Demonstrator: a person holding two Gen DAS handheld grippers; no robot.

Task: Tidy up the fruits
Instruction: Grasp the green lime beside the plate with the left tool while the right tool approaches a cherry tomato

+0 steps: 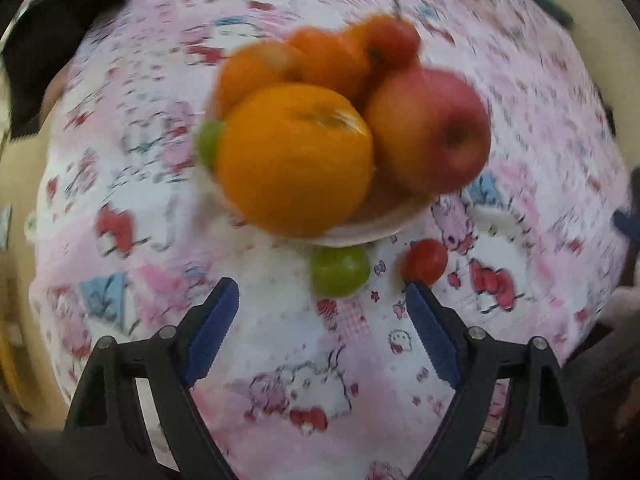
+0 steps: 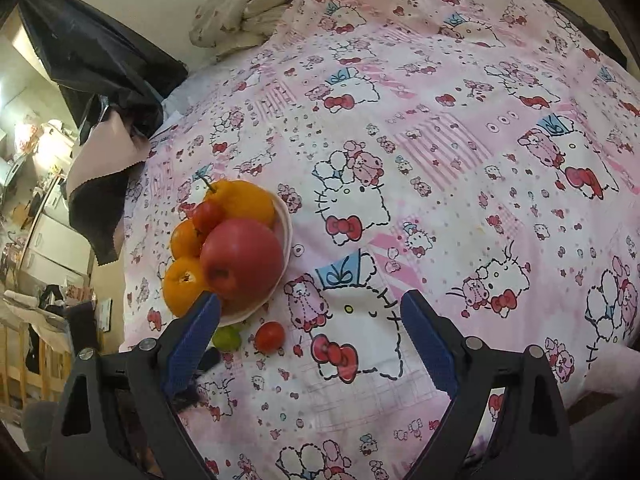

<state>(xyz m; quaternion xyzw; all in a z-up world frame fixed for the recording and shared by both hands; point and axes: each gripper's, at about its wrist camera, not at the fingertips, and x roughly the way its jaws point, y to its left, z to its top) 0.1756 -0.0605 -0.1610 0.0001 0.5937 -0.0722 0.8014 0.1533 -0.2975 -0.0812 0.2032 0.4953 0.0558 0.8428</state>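
Note:
A pale plate (image 1: pixel 372 232) on the pink cartoon-print cloth (image 1: pixel 320 380) is heaped with oranges (image 1: pixel 294 160), a red apple (image 1: pixel 432 132), a small tomato (image 1: pixel 394 44) and a green fruit (image 1: pixel 210 144) at its left rim. On the cloth in front of the plate lie a loose green fruit (image 1: pixel 340 270) and a loose small tomato (image 1: pixel 426 260). My left gripper (image 1: pixel 320 286) points steeply down, open, with the green fruit just beyond its fingertips and nothing between the pads. My right gripper (image 2: pixel 310 298) hangs open over bare cloth, right of the plate (image 2: pixel 286 224), the green fruit (image 2: pixel 228 338) and the tomato (image 2: pixel 270 336).
The cloth (image 2: pixel 440 160) stretches far to the right of the plate. A black bag (image 2: pixel 100 60) and a crumpled pale fabric (image 2: pixel 240 8) lie at the far left edge. Left of the cloth's edge the surface drops off to cluttered furniture (image 2: pixel 48 240).

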